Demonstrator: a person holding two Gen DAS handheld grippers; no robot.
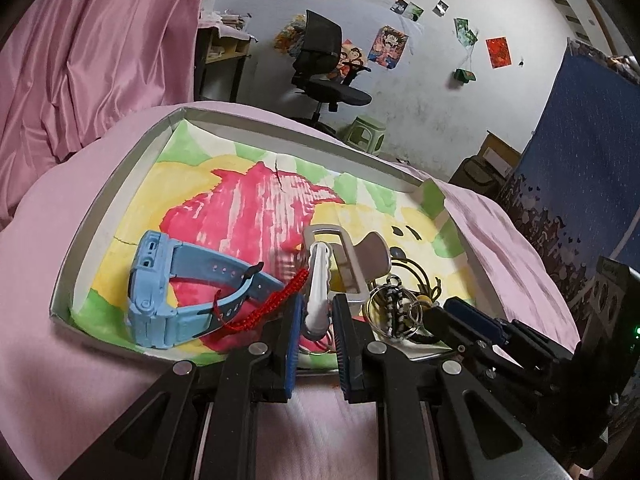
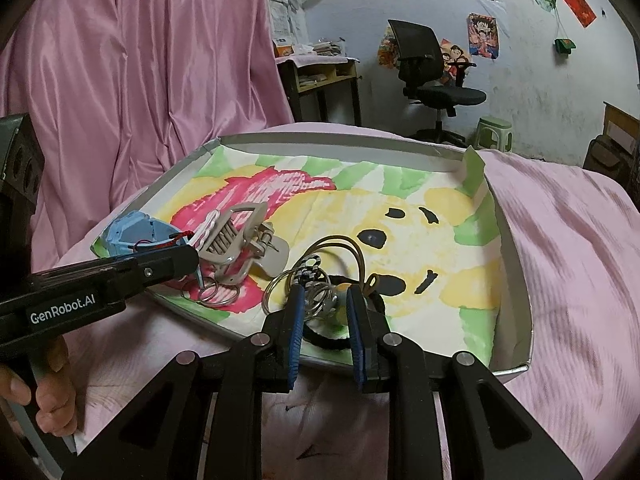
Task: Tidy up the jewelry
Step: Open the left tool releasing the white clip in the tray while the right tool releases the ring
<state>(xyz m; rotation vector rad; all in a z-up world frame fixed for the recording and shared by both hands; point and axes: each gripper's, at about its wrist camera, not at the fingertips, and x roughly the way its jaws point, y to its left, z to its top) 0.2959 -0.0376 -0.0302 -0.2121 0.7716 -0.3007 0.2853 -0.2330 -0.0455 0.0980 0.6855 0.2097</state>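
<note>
Left wrist view: a shallow tray lined with a painted sheet sits on pink bedding, jewelry bunched at its near edge. A blue watch lies on its side, a red cord across its strap. The left gripper is clamped on a white hair clip; the right gripper is closed around tangled key rings. Sorting looks barely begun; most pieces remain heaped together.

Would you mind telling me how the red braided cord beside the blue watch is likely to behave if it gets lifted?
The red braided cord is thin and curves loosely, so probably floppy and light. It lies draped over the blue watch strap, so it may snag or drag it.
</note>
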